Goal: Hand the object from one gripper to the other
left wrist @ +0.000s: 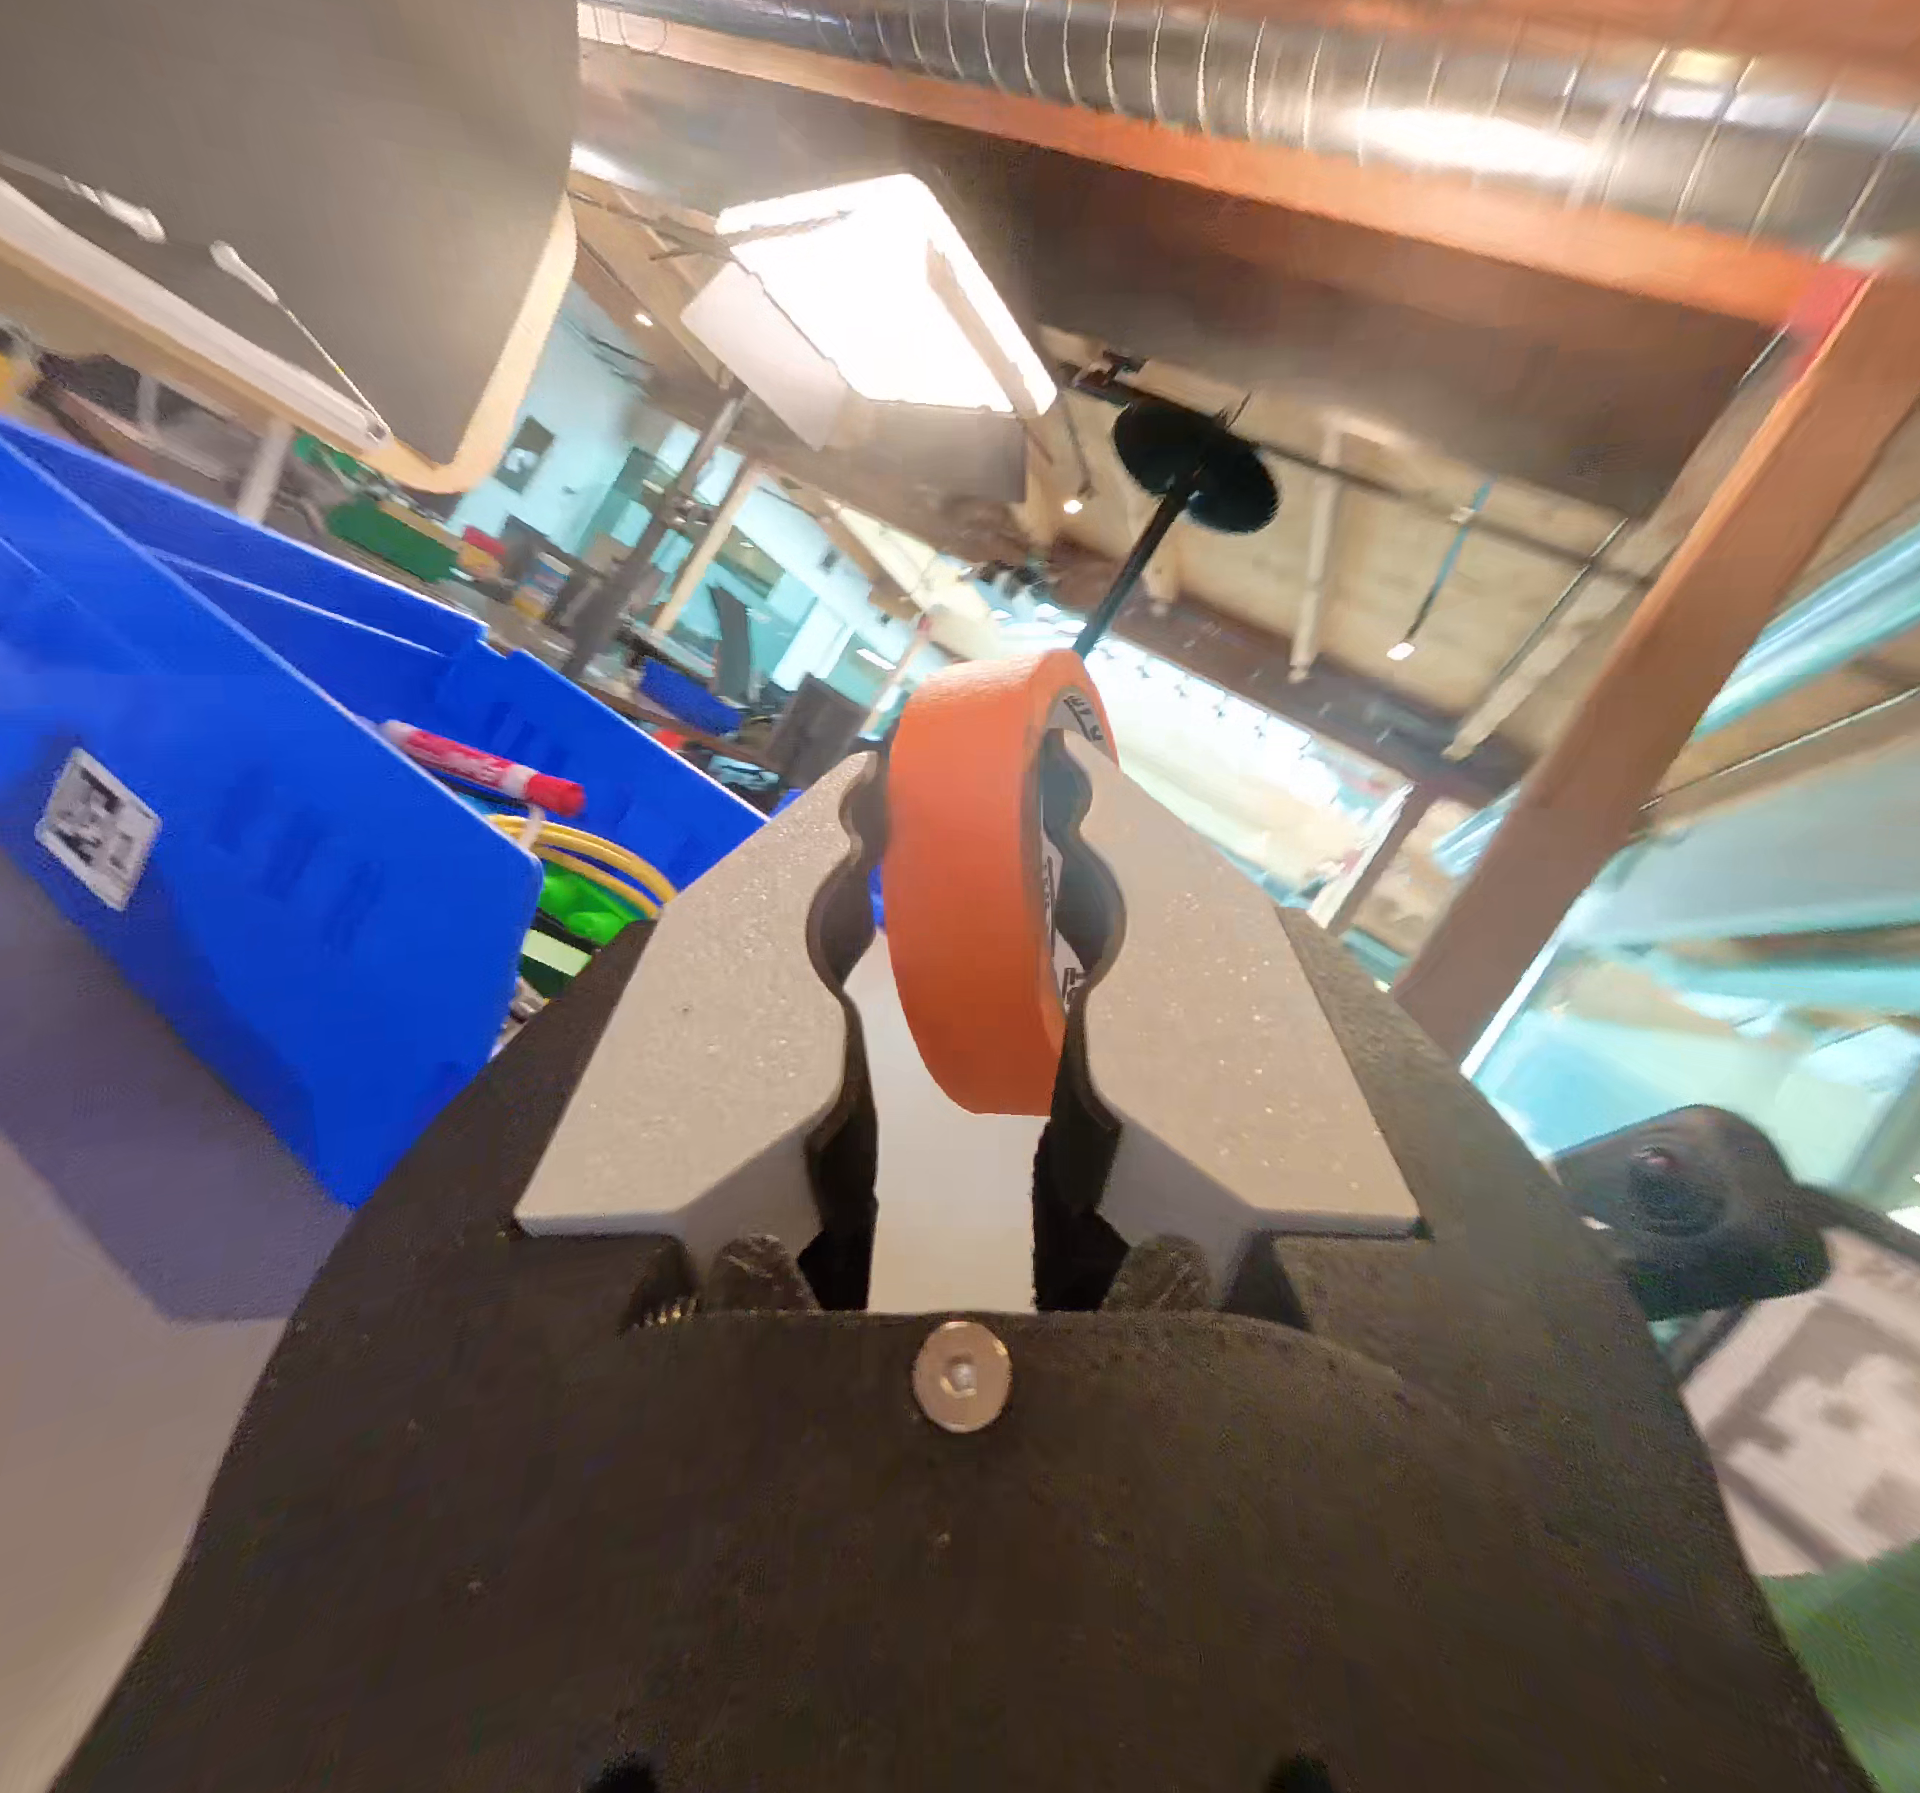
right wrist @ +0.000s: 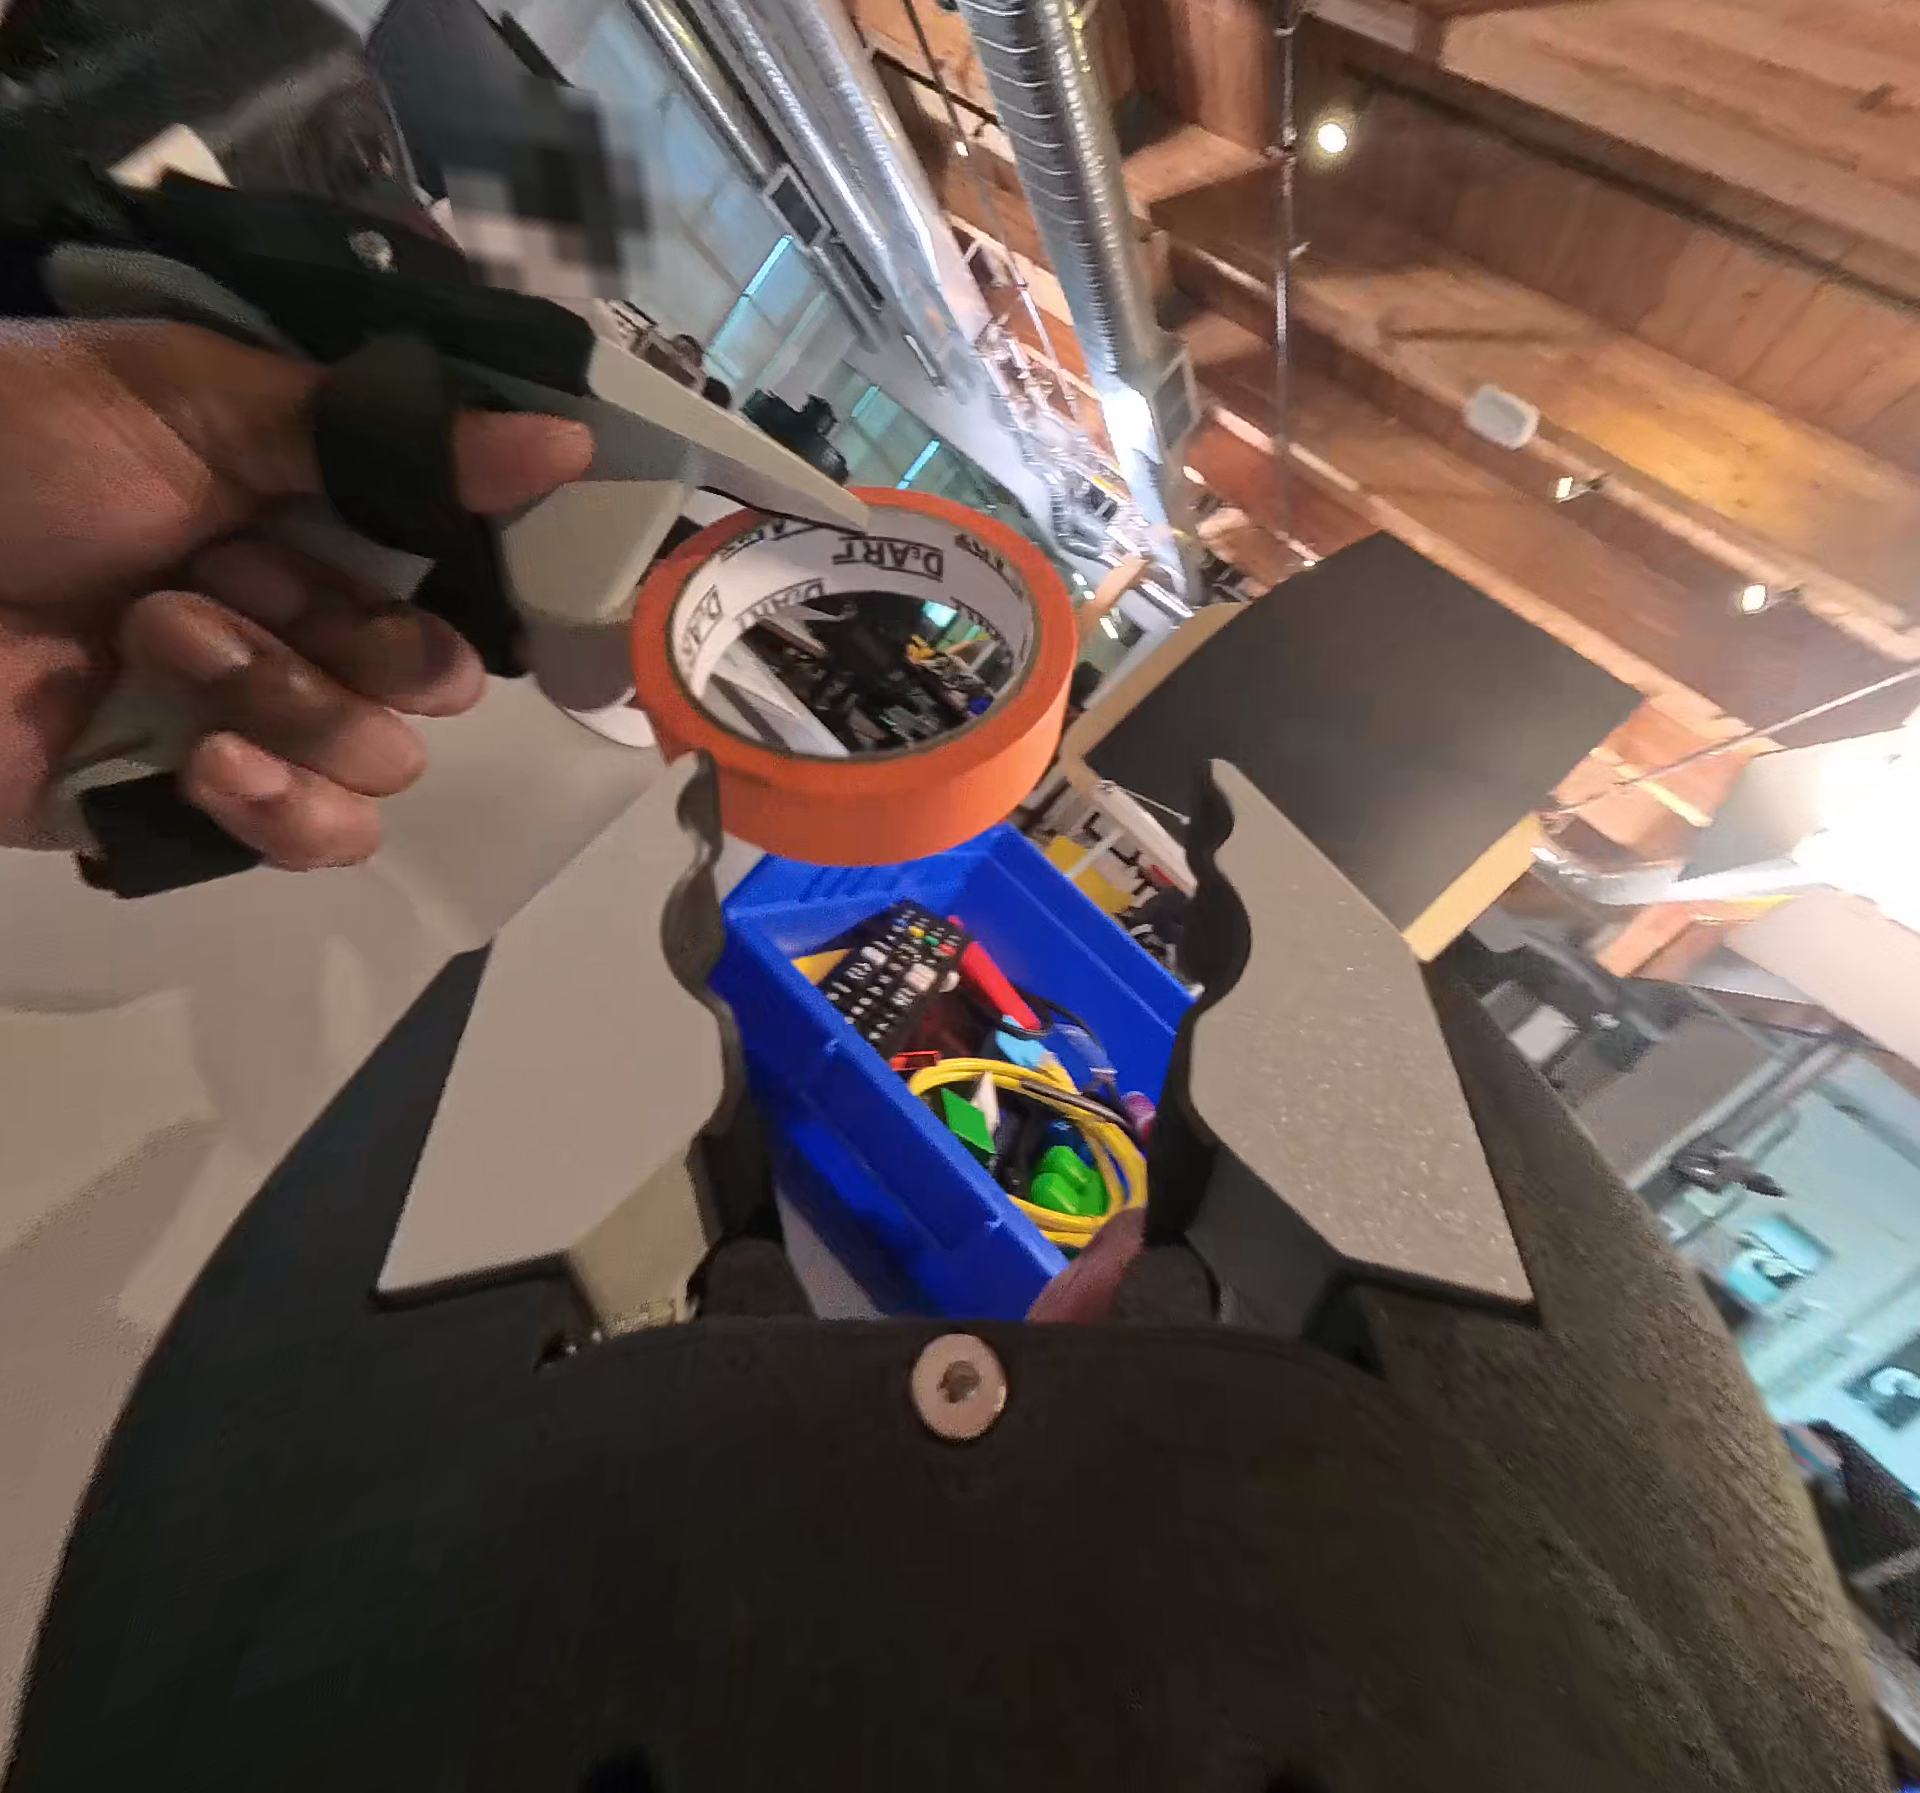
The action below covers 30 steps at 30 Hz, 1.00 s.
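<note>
step: handover approach | left tongs [left wrist: 977,870] clamp orange tape roll [right wrist: 852,673] | right tongs [right wrist: 956,870] agape, roll at 12 o'clock | next: advance, close on rim

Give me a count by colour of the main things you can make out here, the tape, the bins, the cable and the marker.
Orange: 1, the tape roll, held by the left gripper
Blue: 2, the bins
Yellow: 1, the coiled cable
Red: 1, the marker
Total: 5
</note>
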Tool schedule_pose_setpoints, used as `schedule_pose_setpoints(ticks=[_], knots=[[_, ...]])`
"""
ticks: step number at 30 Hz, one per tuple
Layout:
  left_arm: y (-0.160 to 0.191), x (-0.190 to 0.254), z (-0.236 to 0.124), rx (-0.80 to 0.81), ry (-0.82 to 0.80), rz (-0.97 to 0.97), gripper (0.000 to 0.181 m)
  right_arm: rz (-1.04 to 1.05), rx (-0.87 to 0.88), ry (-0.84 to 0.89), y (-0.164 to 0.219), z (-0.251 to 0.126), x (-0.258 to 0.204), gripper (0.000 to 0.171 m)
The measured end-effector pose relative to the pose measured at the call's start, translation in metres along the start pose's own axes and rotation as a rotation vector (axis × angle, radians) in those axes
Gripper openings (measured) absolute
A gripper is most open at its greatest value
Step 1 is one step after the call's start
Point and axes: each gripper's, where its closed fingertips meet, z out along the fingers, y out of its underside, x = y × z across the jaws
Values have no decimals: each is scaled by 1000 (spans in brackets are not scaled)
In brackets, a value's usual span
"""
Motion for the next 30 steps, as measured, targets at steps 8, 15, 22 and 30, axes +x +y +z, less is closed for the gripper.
schedule_pose_setpoints(ticks=[8, 15, 22, 30], knots=[[16, 13, 6, -77, 149, -184, 30, -150, -70, -43, 11, 8, -22, 123], [49, 42, 13, -246, 242, -63, 30, -129, -32, -31, 4, 5, -19, 122], [51, 48, 11, -265, 292, -124, 30, -141, 12, -32, -5, 1, -20, 122], [40, 52, 13, -190, 307, -115, 47, -96, 43, 25, -14, -2, -5, 120]])
